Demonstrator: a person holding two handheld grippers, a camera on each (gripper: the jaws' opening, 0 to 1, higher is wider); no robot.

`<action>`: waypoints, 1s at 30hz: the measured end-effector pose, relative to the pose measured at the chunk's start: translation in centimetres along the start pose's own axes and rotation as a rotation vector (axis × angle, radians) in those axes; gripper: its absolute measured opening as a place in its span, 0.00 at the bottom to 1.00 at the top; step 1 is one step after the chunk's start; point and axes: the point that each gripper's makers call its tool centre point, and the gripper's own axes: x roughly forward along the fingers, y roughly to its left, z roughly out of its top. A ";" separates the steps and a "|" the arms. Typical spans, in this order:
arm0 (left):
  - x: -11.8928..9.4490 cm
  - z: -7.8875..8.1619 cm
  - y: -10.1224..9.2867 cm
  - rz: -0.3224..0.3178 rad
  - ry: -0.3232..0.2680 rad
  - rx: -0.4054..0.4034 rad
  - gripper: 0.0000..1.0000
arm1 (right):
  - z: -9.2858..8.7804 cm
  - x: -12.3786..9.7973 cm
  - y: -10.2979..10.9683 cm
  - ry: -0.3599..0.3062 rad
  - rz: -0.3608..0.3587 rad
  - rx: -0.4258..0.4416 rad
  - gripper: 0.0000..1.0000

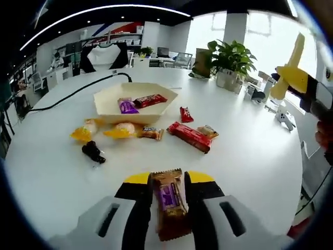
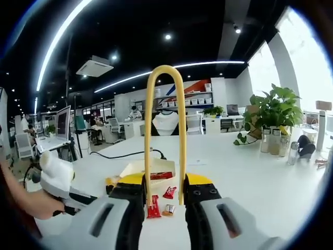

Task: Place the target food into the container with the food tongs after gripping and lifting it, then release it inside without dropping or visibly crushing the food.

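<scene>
The brown foil-wrapped snack bar with a purple label (image 1: 169,205) sits lengthwise between the jaws of the left gripper (image 1: 169,182), pinched at its sides and held above the near edge of the round white table (image 1: 250,156). It looks light, with a crinkly, slick wrapper and probably a brittle filling, so a gentle squeeze across the middle of its long sides should suit it better than a grip on the flimsy end seals.

Further in, towards the table's middle, stands the cream paper tray with angled walls (image 1: 106,101), already holding a purple-wrapped sweet (image 1: 127,106) and a dark red bar (image 1: 150,100). Just beside the tray's near wall lie yellow-wrapped sweets (image 1: 118,131), a long red-wrapped bar (image 1: 189,136), a small red packet (image 1: 186,114) and a black-wrapped piece (image 1: 93,152).

The right gripper (image 2: 165,200) clamps the two arms of the yellow U-shaped food tongs (image 2: 165,130), loop end up. The tongs' working tips cannot be seen, so whether they are spread or pressed together I cannot tell. A potted green plant (image 1: 231,60) stands at the table's far edge.
</scene>
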 end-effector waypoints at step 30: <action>-5.2 -4.5 -1.0 -0.224 0.138 0.031 0.27 | -1.1 0.8 4.2 0.022 0.020 0.141 0.26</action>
